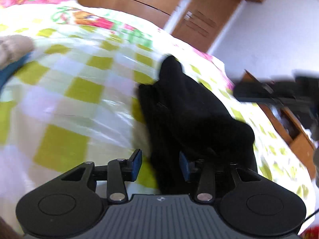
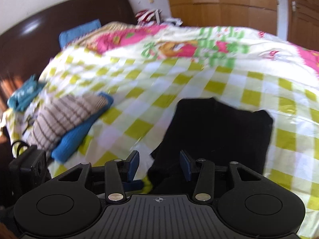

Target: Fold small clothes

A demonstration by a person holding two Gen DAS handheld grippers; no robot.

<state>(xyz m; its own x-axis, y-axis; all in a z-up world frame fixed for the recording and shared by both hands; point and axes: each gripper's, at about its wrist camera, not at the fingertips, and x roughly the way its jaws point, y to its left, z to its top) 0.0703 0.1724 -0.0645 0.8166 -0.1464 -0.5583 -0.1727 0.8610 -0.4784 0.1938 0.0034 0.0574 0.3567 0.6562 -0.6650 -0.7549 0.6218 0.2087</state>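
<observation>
In the left wrist view, the left gripper is seen nearest, its blue-padded fingers spread wide, with the near edge of a black garment lying in the gap between them; whether the pads touch the cloth cannot be told. The garment is spread, bunched in folds, on a bed covered by a green-and-white checked quilt. In the right wrist view, the right gripper is likewise held with its fingers wide apart, the same black garment lying just ahead of and partly between them, not clamped. Further off to the left, a striped beige cloth is stacked on a blue cloth near the bed's edge. Beyond these, a dark headboard and wooden wardrobe doors are seen, much blurred.
</observation>
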